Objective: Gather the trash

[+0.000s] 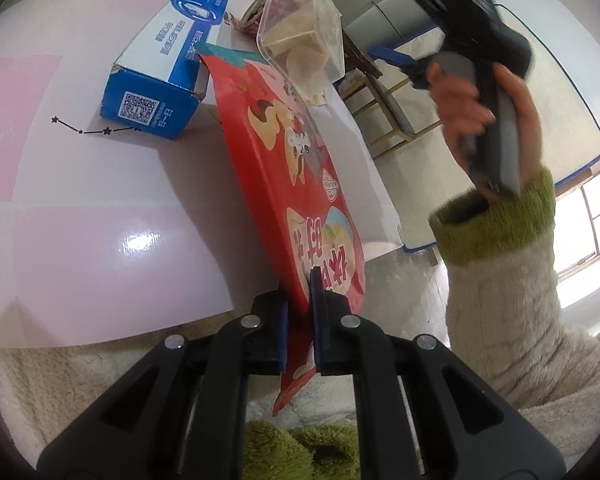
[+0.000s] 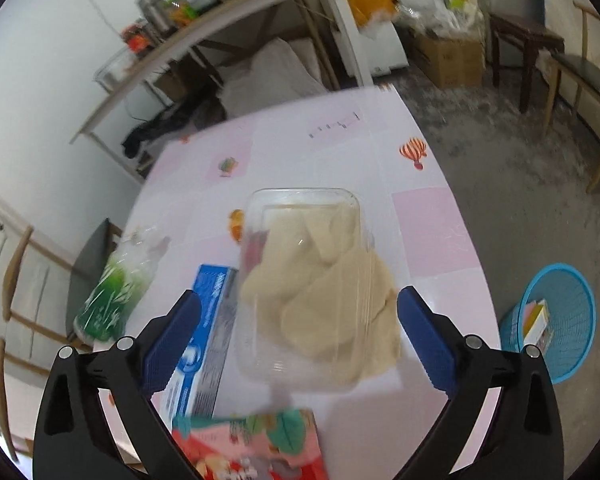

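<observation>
A: How did the jaws stand?

B: The left gripper was clamped on the lower edge of a red snack bag, its blue pads pressed against either face. The bag stood on edge, rising from the jaws over the pink table.

A: And the other one?

B: The right gripper had its jaws spread wide, nothing pinched between them. Below the gap sat a clear plastic tray holding pale, flat pieces of something. The pads did not touch it.

A: What lay around the bag?

B: A blue and white carton lay on its side just left of the bag's far end, and the tray was just behind that end. In the left wrist view the person's right hand gripped the other tool's handle, off to the right, with a cream sleeve and green cuff.

A: Further out?

B: A green and white wrapper lay at the table's left edge. A blue mesh basket stood on the floor right of the table, some packaging inside.
</observation>
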A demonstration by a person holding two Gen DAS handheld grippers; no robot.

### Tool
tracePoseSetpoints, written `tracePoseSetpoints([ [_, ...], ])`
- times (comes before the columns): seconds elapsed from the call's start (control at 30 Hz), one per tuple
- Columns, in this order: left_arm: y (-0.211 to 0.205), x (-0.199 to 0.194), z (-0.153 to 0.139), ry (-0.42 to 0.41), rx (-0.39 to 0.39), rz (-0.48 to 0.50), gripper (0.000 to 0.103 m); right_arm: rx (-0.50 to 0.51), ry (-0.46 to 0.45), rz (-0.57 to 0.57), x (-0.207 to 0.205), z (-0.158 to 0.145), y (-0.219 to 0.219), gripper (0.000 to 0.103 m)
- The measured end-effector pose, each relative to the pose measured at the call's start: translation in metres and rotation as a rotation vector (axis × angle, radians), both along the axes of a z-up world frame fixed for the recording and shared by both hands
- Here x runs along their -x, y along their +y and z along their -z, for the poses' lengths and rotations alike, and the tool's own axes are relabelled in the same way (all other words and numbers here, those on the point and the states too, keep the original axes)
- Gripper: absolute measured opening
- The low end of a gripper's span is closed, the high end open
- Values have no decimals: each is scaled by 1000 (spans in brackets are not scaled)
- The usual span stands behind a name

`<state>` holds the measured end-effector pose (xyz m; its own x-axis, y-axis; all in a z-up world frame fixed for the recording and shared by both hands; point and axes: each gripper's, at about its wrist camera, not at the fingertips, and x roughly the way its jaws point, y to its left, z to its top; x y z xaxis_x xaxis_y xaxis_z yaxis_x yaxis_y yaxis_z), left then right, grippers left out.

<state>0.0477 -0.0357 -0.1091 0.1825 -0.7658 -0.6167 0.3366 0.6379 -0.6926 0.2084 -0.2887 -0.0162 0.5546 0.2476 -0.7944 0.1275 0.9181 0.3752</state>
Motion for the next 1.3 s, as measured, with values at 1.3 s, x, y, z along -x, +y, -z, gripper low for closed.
tracePoseSetpoints([
  [1.3, -3, 2, -2, -33, 9, 4, 7, -437, -107, -12, 40, -21, -61, 81],
])
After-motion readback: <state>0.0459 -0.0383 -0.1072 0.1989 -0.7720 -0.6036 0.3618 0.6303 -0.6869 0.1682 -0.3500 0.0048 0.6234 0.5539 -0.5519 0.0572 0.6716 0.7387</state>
